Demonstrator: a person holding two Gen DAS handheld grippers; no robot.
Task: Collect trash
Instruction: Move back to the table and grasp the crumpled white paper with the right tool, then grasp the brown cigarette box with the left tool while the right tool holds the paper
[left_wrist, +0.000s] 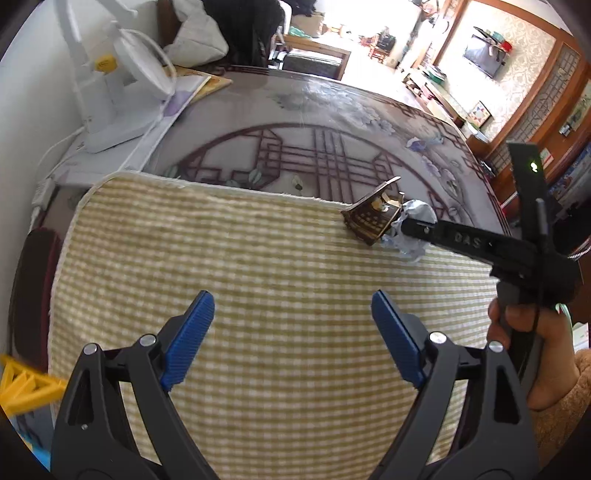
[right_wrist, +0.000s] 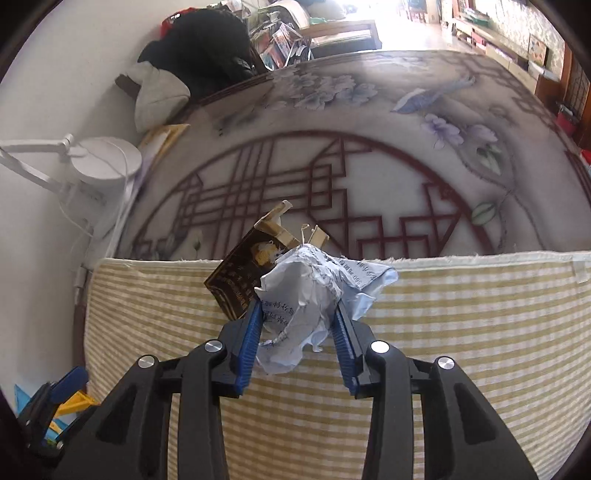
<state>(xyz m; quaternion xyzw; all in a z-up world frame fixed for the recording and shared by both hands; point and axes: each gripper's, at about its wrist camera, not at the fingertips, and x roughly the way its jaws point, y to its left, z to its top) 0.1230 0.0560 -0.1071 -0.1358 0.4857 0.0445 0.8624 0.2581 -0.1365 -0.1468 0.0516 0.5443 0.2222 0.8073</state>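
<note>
A crumpled white paper ball (right_wrist: 306, 291) with handwriting lies on the yellow checked mat (right_wrist: 461, 332) near its far edge. My right gripper (right_wrist: 297, 314) is closed around it, both blue pads pressing its sides. A torn dark brown and gold carton (right_wrist: 243, 273) lies touching the paper on its left. In the left wrist view the paper (left_wrist: 413, 225) and the carton (left_wrist: 373, 218) sit at the mat's far right, with the right gripper (left_wrist: 406, 225) reaching in from the right. My left gripper (left_wrist: 291, 314) is open and empty above the mat (left_wrist: 221, 258).
A white desk lamp (left_wrist: 122, 85) with a cord stands at the far left by the wall. The table (right_wrist: 369, 155) has a patterned cover with red lattice and flowers. A yellow plastic piece (left_wrist: 22, 387) lies at the left edge. A person's hand (left_wrist: 532, 354) holds the right gripper.
</note>
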